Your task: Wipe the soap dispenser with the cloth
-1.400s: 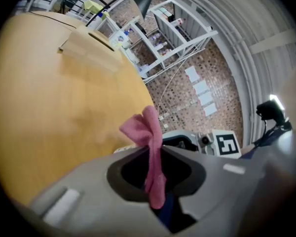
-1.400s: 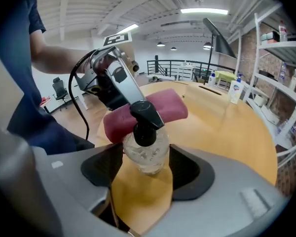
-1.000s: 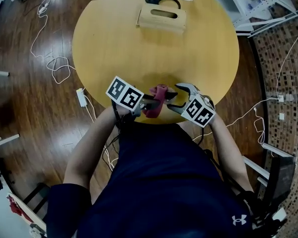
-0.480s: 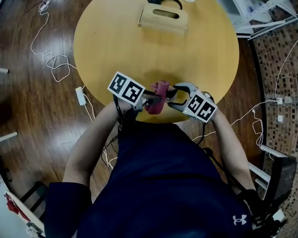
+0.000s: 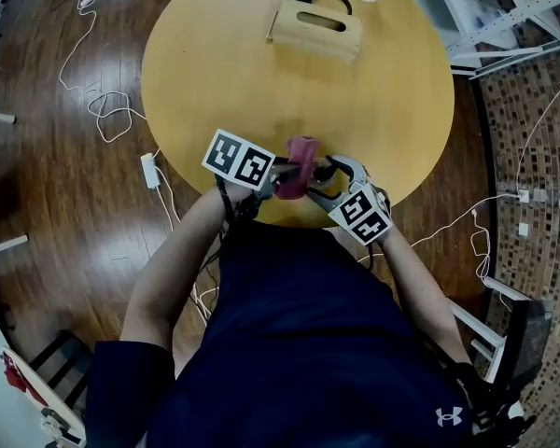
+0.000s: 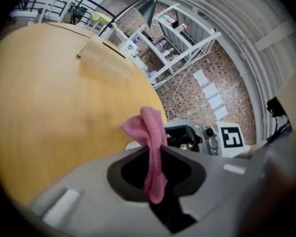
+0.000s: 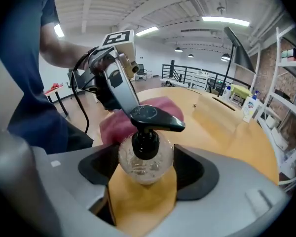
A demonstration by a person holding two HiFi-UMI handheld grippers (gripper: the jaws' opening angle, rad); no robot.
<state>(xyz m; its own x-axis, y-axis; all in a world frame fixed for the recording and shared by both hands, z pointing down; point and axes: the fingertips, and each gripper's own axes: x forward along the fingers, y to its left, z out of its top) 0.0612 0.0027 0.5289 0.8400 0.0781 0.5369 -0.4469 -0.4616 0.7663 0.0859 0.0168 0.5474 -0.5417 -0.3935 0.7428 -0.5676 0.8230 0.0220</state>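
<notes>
Half a second on, brings the pink cloth (image 5: pixel 301 157) forward and across, right up beside the right gripper (image 5: pixel 325 177) at the near edge of the round surface (image 5: pixel 261 73). Keeps the cloth (image 6: pixel 149 127) pinched fast in the left gripper (image 6: pixel 155 154), its folds standing up past the tips. Brackets the clear, black-topped soap dispenser (image 7: pixel 147 159) with the right gripper (image 7: pixel 145 149), jaws spread wide and just eased further apart, flanking it on both sides with no firm squeeze to be seen. Sets the pink fabric just behind the dispenser, touching or nearly so; cannot tell which. Looks poised for a wiping stroke. Calls, perhaps, for a firmer hold first, lest the dispenser tip under the cloth's push.
</notes>
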